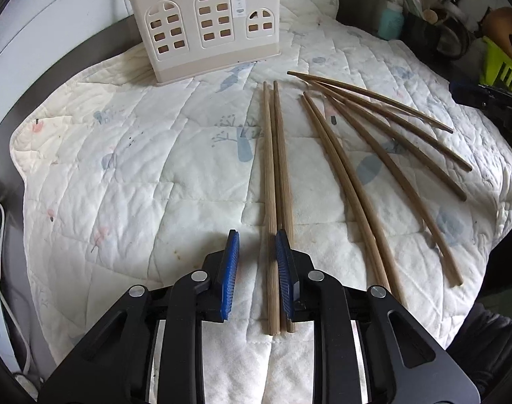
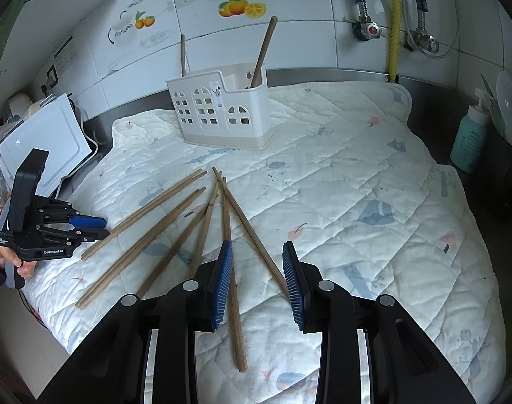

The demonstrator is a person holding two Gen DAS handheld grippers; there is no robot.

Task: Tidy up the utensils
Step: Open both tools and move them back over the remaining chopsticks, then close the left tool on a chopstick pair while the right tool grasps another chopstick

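Chopsticks (image 1: 276, 181) lie as a pair mid-frame in the left wrist view, on a quilted mat (image 1: 138, 175); the left hand-held gripper (image 1: 256, 252) at the bottom stands partly open, its right pad over the pair, clamping nothing. Six more fan out to the right. A rack (image 1: 205, 30) stands at upper centre.

In the right wrist view, the right hand-held gripper (image 2: 257, 259) at the bottom hangs partly open and empty above the fanned chopsticks (image 2: 202, 229). The rack (image 2: 222, 114), upper centre, holds two sticks.

White lettering on the left gripper (image 2: 91, 227) body reads "GenRobot.AI". The small label on the utensil holder (image 2: 222, 114) is too tiny to read.
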